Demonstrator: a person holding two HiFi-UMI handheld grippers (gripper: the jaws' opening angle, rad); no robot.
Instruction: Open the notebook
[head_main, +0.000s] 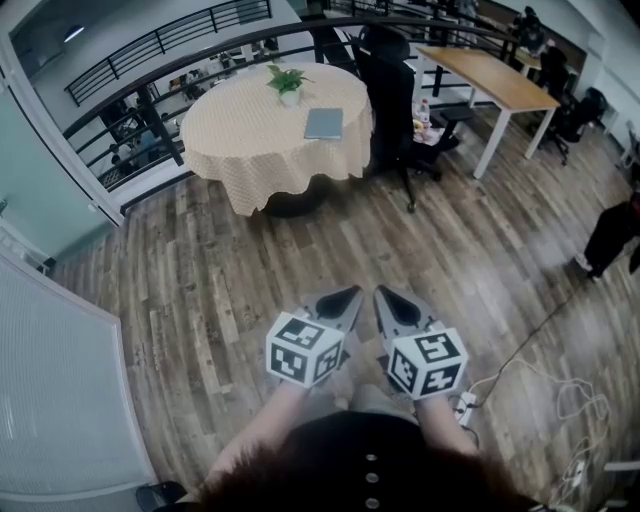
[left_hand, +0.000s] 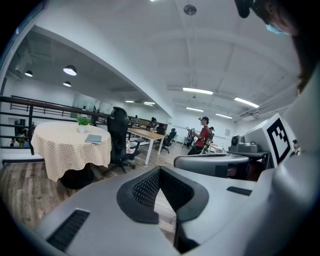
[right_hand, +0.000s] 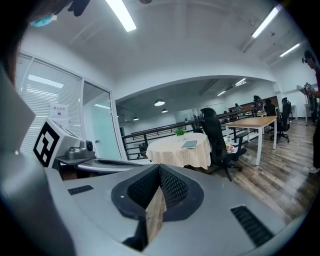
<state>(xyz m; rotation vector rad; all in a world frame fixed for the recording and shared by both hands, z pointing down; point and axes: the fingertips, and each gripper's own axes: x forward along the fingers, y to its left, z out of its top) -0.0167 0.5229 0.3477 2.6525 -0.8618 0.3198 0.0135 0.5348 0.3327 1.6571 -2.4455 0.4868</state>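
Observation:
The notebook (head_main: 324, 123) is grey-blue and lies closed on a round table with a checked cloth (head_main: 240, 140), far ahead of me across the wooden floor. It also shows small in the left gripper view as the notebook (left_hand: 93, 139) and in the right gripper view as the notebook (right_hand: 189, 144). My left gripper (head_main: 347, 297) and right gripper (head_main: 388, 298) are held side by side low in the head view, both pointing towards the table. Each has its jaws shut with nothing between them, as the left gripper (left_hand: 160, 171) and right gripper (right_hand: 159, 168) show in their own views.
A potted plant (head_main: 288, 82) stands on the table behind the notebook. A black office chair (head_main: 392, 90) is just right of the table, with a wooden desk (head_main: 495, 75) beyond. A railing (head_main: 150, 50) curves behind. Cables and a power strip (head_main: 465, 405) lie on the floor at right. A person (left_hand: 202, 137) stands far off.

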